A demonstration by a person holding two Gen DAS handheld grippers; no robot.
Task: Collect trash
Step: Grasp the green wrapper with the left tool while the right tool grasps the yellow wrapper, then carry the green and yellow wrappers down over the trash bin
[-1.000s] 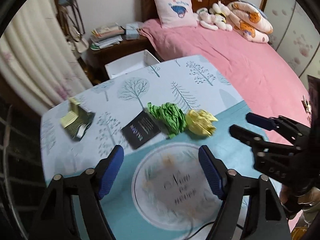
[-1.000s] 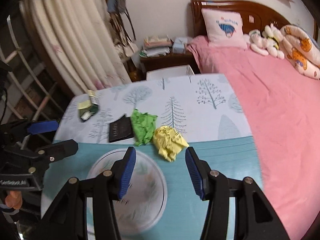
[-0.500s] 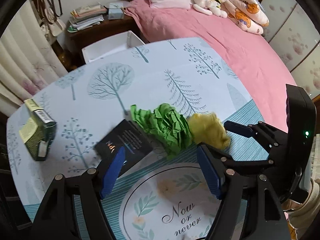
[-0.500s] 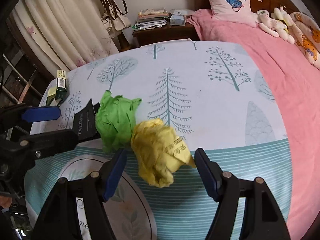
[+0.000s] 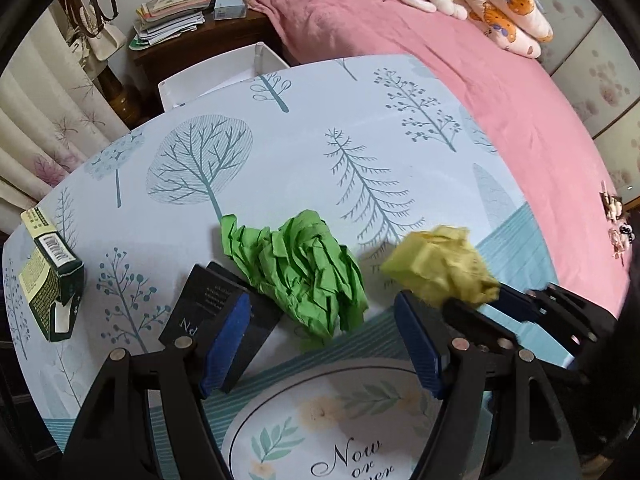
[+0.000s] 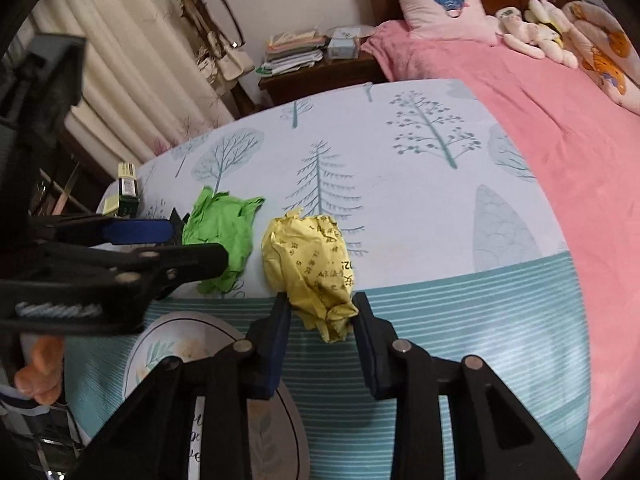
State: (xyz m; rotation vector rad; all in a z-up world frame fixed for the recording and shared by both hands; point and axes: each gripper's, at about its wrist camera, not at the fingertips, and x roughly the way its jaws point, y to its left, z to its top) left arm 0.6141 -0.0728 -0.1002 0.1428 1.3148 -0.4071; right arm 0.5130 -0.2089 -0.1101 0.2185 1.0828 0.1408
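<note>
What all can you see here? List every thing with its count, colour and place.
Yellow paper ball: one, yellow, near table edge, between the closing right jaws.
Green paper ball: one, green, left of the yellow one.
Black card: one, black, partly under the green ball.
Small carton: one, green and cream, table's left edge.
Tablecloth: one, pale with trees, teal stripes.
White bin: one, beyond the table.
Bed: one, pink cover, far right.
Nightstand: one, dark wood, papers stacked on it.
Left gripper: jaws open, over the green ball.
Right gripper: around the yellow ball.
</note>
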